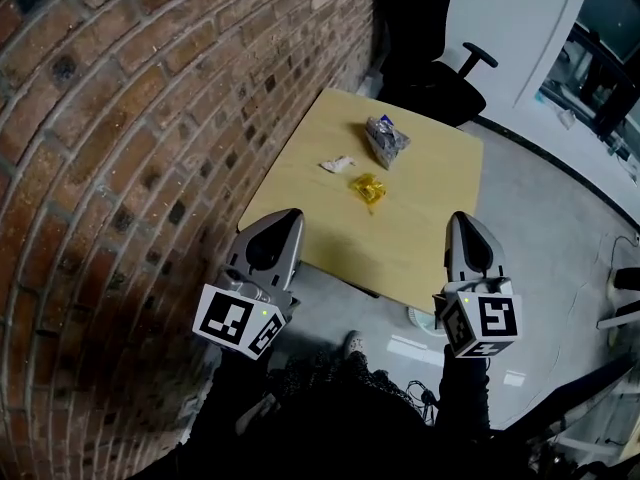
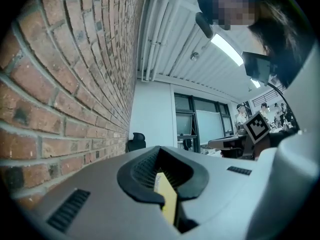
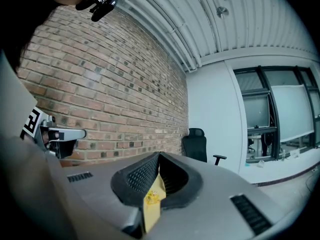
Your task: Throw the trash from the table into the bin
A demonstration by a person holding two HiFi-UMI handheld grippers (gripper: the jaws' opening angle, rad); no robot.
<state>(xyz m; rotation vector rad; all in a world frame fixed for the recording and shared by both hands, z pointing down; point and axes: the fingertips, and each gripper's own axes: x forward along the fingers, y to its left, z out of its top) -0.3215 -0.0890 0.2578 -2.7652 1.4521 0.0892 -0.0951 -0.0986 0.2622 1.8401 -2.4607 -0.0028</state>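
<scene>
we are holding both tools level at the near edge of the square pale wooden table point(image 1: 420, 243), and nothing is picked up yet. the left gripper point(image 1: 285, 218) is showing its two grey jaws pressed together, and the right gripper point(image 1: 462, 220) is showing the same. only a thin yellowish sliver is showing in each slot, which we are judging to be the table top beyond and not something pinched. all the trash is lying farther out on the table, ahead of both tips and between them. the crumpled yellow wrapper point(image 1: 368, 190) is sitting nearest, about midway between the two grippers, with its long axis running from far left to near right. the small white paper scrap point(image 1: 337, 164) is lying just beyond it to the left, so the left gripper is the closer one for it. the crinkled silver foil packet point(image 1: 386, 140) is lying farthest out, its length running roughly near to far. we are judging that either tool needs its jaws spread before reaching forward. a pale round object point(image 1: 422, 320) is showing under the near right edge; we cannot tell whether it is the bin.
</scene>
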